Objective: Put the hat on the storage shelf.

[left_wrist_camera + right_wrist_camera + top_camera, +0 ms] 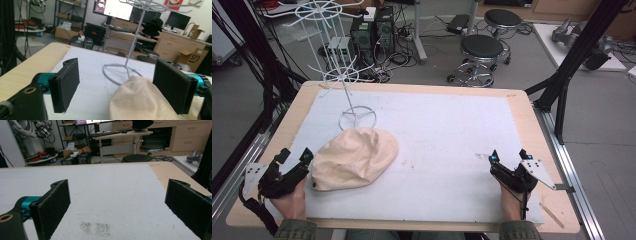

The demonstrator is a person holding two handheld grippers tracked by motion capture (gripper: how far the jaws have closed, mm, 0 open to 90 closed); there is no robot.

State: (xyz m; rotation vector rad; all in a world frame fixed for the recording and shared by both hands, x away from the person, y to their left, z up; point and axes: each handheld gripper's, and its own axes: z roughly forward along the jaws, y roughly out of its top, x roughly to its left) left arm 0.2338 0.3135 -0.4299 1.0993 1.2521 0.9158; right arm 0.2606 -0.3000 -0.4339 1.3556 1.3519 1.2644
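A beige cloth hat (354,158) lies crumpled on the white mat (447,145), left of centre. Behind it stands a white wire rack (343,75) with a round ring base (357,118). My left gripper (294,156) rests near the table's front left, open, with its right jaw close beside the hat's left edge. In the left gripper view the hat (140,100) bulges in front of the right jaw and the rack's base (120,72) lies beyond; the left gripper (120,87) holds nothing. My right gripper (510,156) sits open at the front right over bare mat (112,195), also seen as right gripper (117,205).
The wooden table (532,115) borders the mat on all sides. Black frame posts (569,65) rise at the right and left. Two stools (481,50) and computer boxes (372,32) stand on the floor beyond the far edge. A dark smudge (96,227) marks the mat between the right jaws.
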